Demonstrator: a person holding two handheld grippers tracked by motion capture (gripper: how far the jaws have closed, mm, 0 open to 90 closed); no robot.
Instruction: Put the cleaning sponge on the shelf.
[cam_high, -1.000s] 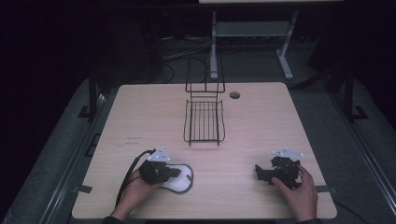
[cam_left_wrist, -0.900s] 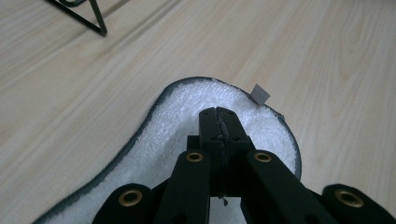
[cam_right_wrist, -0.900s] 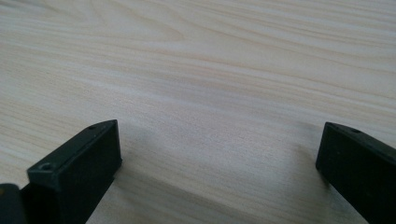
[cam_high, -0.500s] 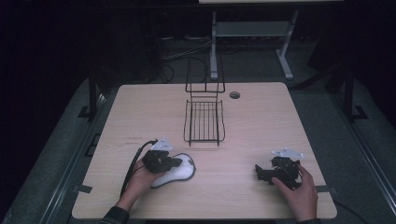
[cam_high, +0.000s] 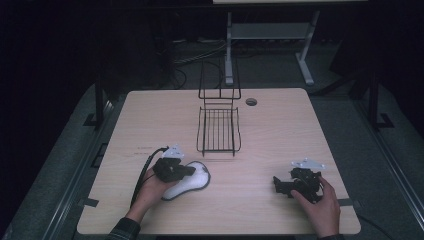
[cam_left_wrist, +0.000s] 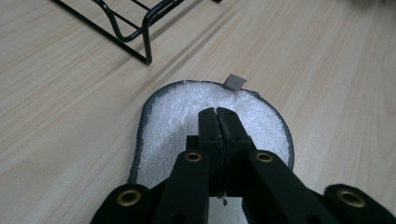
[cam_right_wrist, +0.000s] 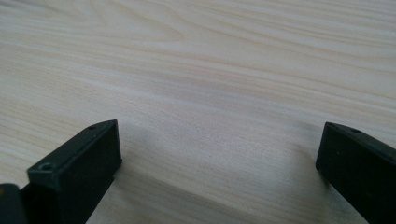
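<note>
Left gripper clenched on white fleecy grey-edged insole; black wire rack at one o'clock, near.

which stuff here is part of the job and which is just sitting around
In the job: left gripper, shut on the white slipper; probably the wire rack close ahead.
Lying about: right gripper, open over bare table; round hole in the tabletop.

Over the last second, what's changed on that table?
The left gripper, jaws shut on the white slipper, has carried it away from the table's near edge, towards the wire rack and a little to the right in the high view. Nothing was let go. The right gripper, jaws open over bare wood, stayed put, as did the rack.
</note>
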